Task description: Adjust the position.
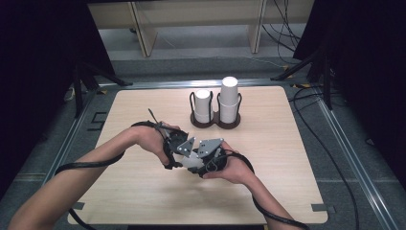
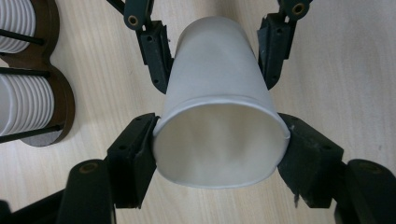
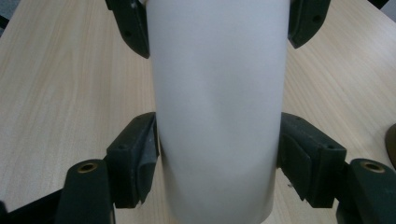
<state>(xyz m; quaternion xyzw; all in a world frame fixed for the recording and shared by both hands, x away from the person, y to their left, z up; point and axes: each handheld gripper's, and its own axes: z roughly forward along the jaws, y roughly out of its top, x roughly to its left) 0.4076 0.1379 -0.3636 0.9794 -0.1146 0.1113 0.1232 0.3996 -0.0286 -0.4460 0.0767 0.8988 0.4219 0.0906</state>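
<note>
Light wooden worktop with rounded corners; at its far centre stands a dark brown two-ring holder carrying two stacks of white paper cups.

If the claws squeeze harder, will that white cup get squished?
Probably. The white cup looks thin-walled, and its open rim already seems slightly dented between the left claw jaws. It likely weighs little. Both claws, the right claw too, grip its smooth sides, so it might slip.
</note>
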